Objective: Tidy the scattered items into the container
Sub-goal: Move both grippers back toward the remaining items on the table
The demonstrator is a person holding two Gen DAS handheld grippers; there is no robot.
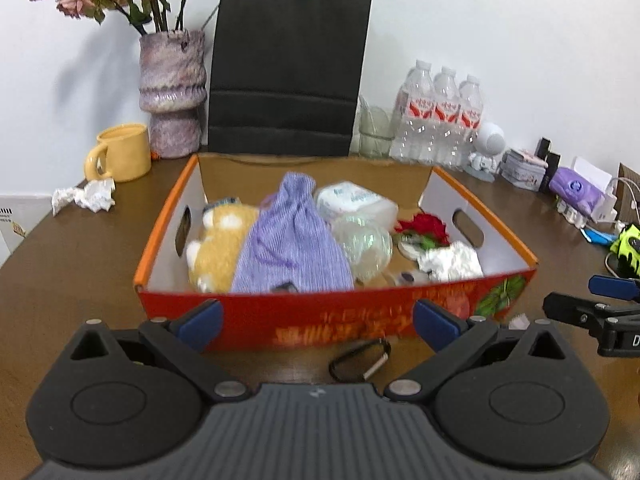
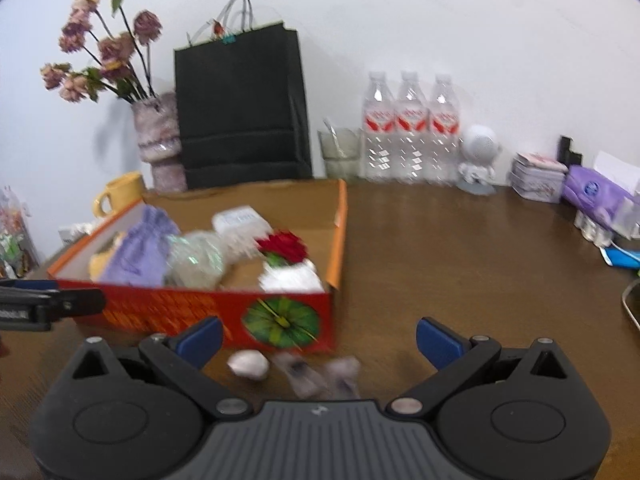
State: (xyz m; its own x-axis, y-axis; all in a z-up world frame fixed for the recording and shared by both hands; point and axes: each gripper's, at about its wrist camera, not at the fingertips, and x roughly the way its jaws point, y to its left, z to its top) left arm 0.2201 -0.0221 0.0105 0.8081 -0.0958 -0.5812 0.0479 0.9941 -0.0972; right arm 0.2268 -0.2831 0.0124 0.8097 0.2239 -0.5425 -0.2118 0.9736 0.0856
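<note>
Both grippers, left (image 1: 316, 322) and right (image 2: 320, 338), gape wide with nothing between their jaws, in front of the box (image 1: 320, 320).

Between the left gripper's blue pads (image 1: 200, 322) a carabiner (image 1: 360, 360) lies on the table (image 1: 80, 260), just near of the box's red front wall. Between the right gripper's pads (image 2: 202, 338) lie a pale pebble-like piece (image 2: 248, 364) and some blurred pinkish bits (image 2: 316, 374), also on the table close to the box's near right corner. Inside the box, from left to right: a plush (image 1: 218, 244), a lilac pouch (image 1: 292, 240), a clear ball (image 1: 364, 246), a white pack (image 1: 352, 200) behind it, a red flower (image 1: 424, 228) and white crumpled stuff (image 1: 452, 262). Far left of the box, crumpled paper (image 1: 86, 198) lies by a yellow mug (image 1: 120, 152).
</note>
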